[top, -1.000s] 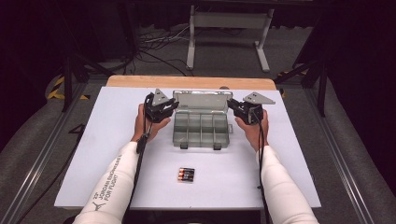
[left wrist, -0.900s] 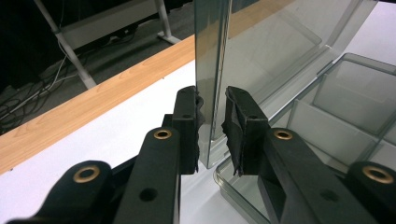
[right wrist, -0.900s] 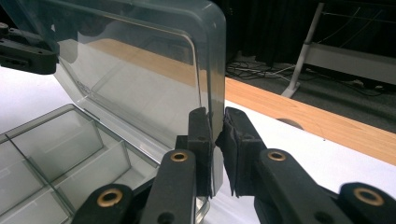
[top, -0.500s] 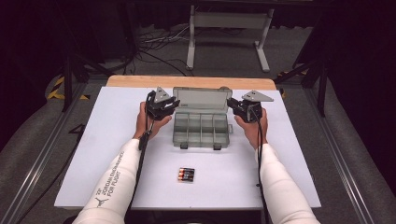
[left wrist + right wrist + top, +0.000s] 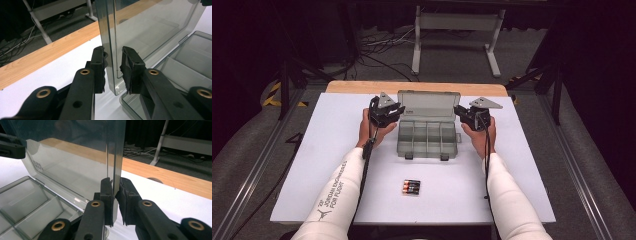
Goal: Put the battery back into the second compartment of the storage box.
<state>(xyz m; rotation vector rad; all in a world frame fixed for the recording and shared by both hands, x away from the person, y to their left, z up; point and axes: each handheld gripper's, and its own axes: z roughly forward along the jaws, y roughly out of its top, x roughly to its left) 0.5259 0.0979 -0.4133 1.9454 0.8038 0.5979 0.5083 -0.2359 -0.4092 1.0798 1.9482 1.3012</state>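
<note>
A clear grey compartment box sits on the white table top with its lid standing upright at the back. My left gripper is at the lid's left edge and my right gripper at its right edge. In the left gripper view the jaws straddle the lid's side rim, with the pads against both faces. In the right gripper view the jaws are shut tight on the lid's other rim. The empty compartments lie below the lid.
A small pack of batteries lies on the table near the front, between the two forearms. A wooden strip borders the table's far edge. Behind it are a floor with cables and a white stand.
</note>
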